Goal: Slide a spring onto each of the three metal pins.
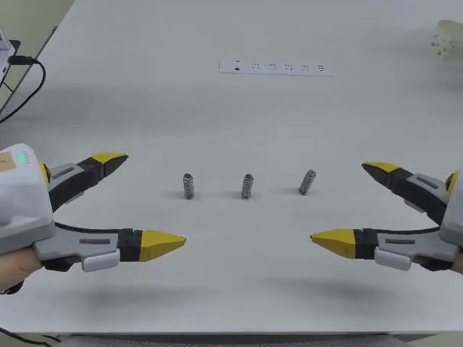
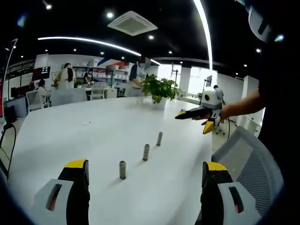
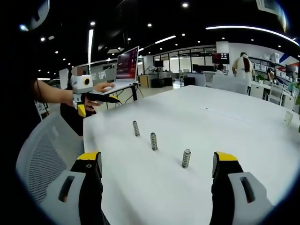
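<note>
While the white tabletop (image 1: 231, 108) stretches away from the person, the left gripper (image 1: 155, 197) and right gripper (image 1: 338, 202) hover low at either side, jaws spread wide and pinching nothing. A power strip (image 1: 276, 68) lies farther back, and a pale object (image 1: 448, 37) is cut off at the far corner. Between the grippers, three springs (image 1: 247, 186) stand in a row, the rightmost leaning. Any pins inside the coils are too small to make out.

Left spring (image 1: 189, 186), middle spring (image 1: 247, 186) upright in row; right spring (image 1: 307, 182) leaning; pins probably hidden inside coils.
</note>
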### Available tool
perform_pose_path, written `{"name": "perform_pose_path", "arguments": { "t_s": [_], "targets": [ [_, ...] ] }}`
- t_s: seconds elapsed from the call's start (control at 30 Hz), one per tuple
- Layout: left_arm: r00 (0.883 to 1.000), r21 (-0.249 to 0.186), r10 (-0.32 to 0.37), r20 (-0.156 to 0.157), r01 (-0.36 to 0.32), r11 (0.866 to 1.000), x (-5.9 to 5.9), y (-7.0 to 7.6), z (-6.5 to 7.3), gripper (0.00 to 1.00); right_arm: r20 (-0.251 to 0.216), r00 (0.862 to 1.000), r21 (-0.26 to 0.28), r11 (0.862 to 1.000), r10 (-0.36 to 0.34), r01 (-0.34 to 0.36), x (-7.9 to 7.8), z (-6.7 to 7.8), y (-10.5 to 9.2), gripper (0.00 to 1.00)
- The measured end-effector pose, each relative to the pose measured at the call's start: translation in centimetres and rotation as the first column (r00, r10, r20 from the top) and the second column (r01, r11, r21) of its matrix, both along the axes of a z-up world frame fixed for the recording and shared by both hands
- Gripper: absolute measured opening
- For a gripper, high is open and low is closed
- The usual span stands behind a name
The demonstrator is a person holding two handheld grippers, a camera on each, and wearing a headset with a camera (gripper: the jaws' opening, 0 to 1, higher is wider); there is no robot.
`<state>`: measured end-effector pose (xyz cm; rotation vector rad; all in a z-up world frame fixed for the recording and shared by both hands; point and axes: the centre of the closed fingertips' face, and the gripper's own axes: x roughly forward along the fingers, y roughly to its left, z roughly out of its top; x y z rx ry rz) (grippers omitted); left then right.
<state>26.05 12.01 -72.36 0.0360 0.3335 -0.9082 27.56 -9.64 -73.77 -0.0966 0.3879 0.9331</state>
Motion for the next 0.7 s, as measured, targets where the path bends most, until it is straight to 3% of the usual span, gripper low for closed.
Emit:
{"name": "perform_pose_path", "arguments": {
  "t_s": [0.27,0.7],
  "targets": [
    [1.0,0.009,0.012,-0.013,-0.012,1.0,-0.2,0.5,-0.3,0.98,-0.022,1.0,-0.007,1.0,-0.021,0.021,-0.4,-0.7,-1.0,0.99],
    [1.0,0.007,0.012,-0.029,-0.012,1.0,-0.5,0.5,-0.8,0.98,-0.036,0.999,-0.004,1.0,-0.02,0.02,-0.7,-1.1,-0.6,0.98]
  ]
}}
